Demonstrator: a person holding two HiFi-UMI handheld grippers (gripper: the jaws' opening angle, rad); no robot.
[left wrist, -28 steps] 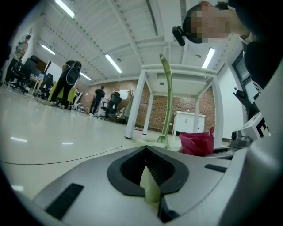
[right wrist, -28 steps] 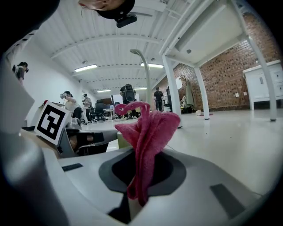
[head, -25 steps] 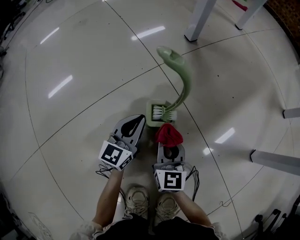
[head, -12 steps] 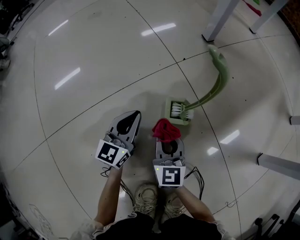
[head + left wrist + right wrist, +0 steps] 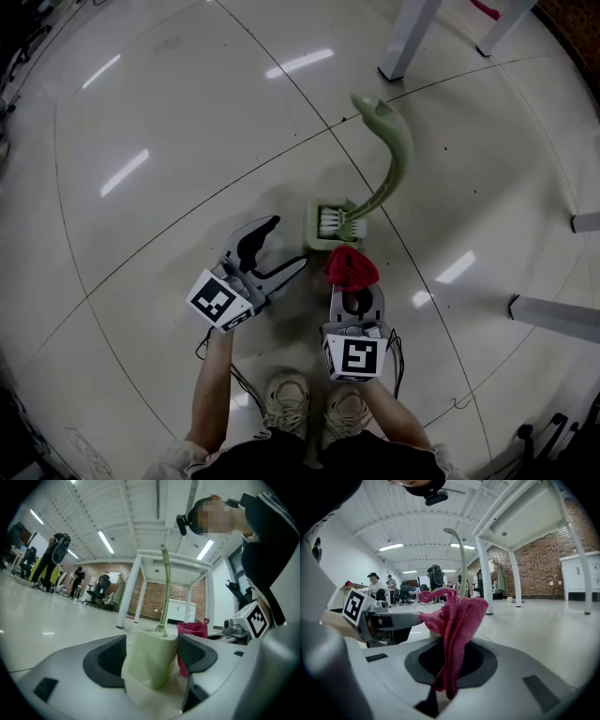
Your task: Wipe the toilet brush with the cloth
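One curved green toilet brush [image 5: 400,155], left gripper [image 5: 287,244] jaws just opening empty, right gripper [image 5: 353,292] jaws clamping cloth [image 5: 350,265]

**Colours in front of you**

Your cloth [image 5: 350,267] is a deep pinkish red. The toilet brush [image 5: 403,155] has a pale green handle and white bristles, and its holder [image 5: 150,660] is the same pale green. The floor [image 5: 187,112] is glossy off-white, crossed by thin dark seams. The table legs [image 5: 405,42] are white, and your shoes [image 5: 286,398] are pale beige.
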